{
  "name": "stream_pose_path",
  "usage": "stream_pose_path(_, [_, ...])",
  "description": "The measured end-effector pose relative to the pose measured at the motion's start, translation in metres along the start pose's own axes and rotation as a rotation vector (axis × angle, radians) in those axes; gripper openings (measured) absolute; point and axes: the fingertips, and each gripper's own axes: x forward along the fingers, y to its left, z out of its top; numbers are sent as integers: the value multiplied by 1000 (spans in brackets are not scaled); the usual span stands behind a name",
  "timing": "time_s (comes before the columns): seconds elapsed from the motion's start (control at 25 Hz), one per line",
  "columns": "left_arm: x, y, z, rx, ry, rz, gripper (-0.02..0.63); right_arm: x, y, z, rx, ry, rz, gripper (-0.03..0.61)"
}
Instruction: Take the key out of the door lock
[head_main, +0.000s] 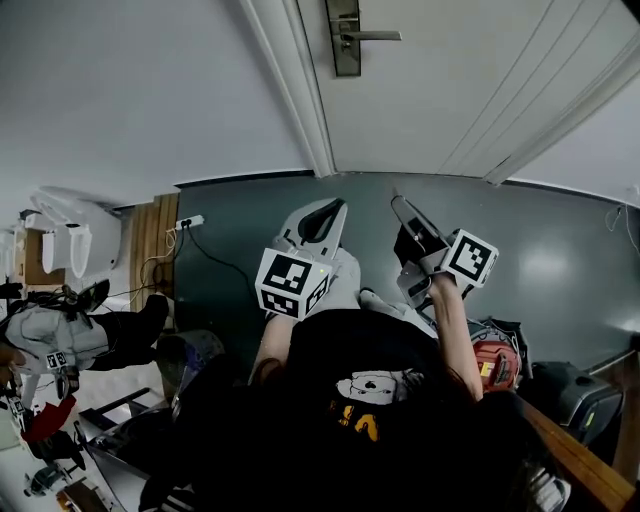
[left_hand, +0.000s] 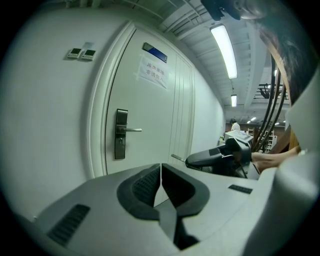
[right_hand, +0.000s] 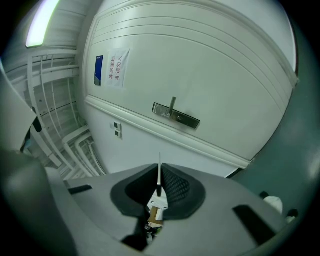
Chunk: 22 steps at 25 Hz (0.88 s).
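The white door (head_main: 470, 90) is shut, with a dark lock plate (head_main: 345, 38) and lever handle (head_main: 372, 36) on it. Both grippers are held well back from the door, over the grey floor. My right gripper (right_hand: 160, 172) is shut on the key (right_hand: 159, 167), whose thin blade sticks straight out past the pads. In the left gripper view the key (left_hand: 177, 158) pokes out of the right gripper (left_hand: 215, 157) toward the door. My left gripper (left_hand: 160, 167) is shut with nothing in it. The lock plate (right_hand: 176, 115) shows far ahead in the right gripper view.
A paper sign (left_hand: 152, 71) hangs on the door and two wall switches (left_hand: 81, 52) sit left of the frame. A power strip with cable (head_main: 190, 221) lies by the wall. White equipment (head_main: 70, 235) stands at left, a red object (head_main: 497, 365) and a wooden edge (head_main: 580, 460) at right.
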Motion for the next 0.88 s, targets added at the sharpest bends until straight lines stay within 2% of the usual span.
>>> stream_pose_path(0.52, [-11, -10, -7, 10, 17, -31, 9, -5, 6, -21, -2, 8, 7, 21])
stream_pose_path(0.88, [-14, -9, -19, 8, 37, -44, 9, -3, -1, -25, -33, 20, -31, 21])
